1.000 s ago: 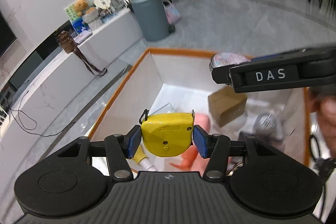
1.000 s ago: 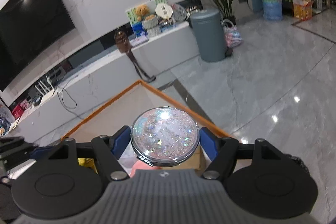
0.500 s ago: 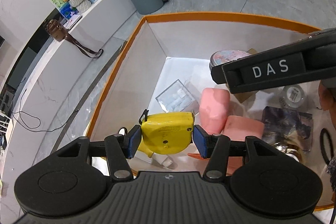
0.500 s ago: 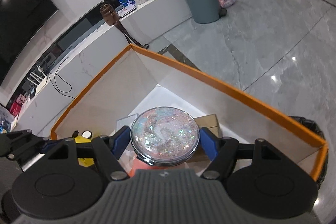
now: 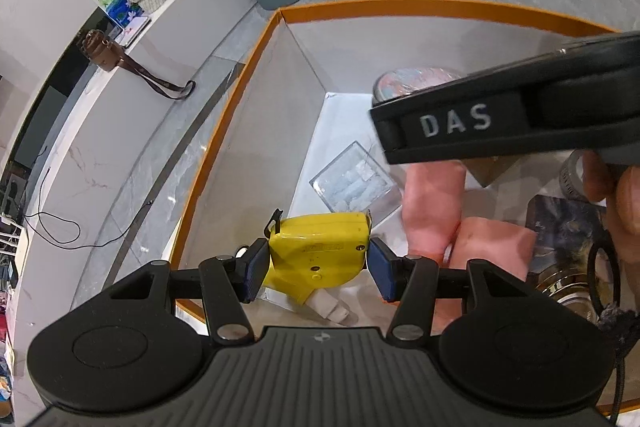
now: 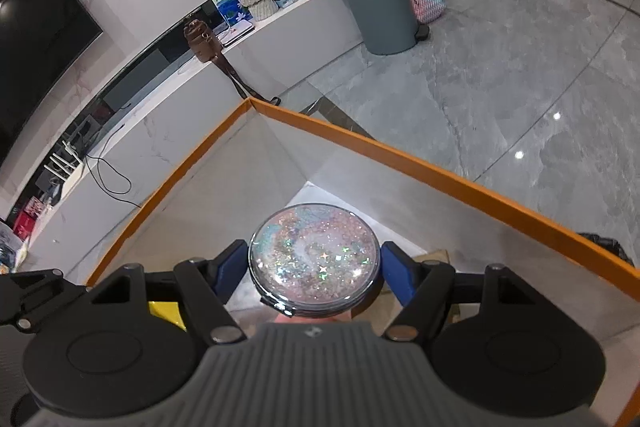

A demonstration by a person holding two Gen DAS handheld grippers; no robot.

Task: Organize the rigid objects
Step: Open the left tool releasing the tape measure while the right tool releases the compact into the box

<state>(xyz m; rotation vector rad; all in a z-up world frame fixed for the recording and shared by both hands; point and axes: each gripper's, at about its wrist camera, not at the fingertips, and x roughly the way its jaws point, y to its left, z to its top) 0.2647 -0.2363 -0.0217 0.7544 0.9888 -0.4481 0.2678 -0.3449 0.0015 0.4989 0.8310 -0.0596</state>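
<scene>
Now left gripper (image 5: 318, 267) grasps yellow tape measure (image 5: 318, 253), right gripper (image 6: 314, 273) grasps glitter disc (image 6: 314, 261), above orange-rimmed box (image 6: 440, 183).

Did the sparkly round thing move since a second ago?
Yes. The glitter disc, clamped in the right gripper, has come forward and down over the box's orange rim, now above its inside.

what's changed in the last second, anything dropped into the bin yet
Nothing released. Both grippers tipped down over the orange-rimmed bin, so more of its inside shows. The left gripper stays shut on the yellow tape measure, the right gripper on the round glitter case.
</scene>
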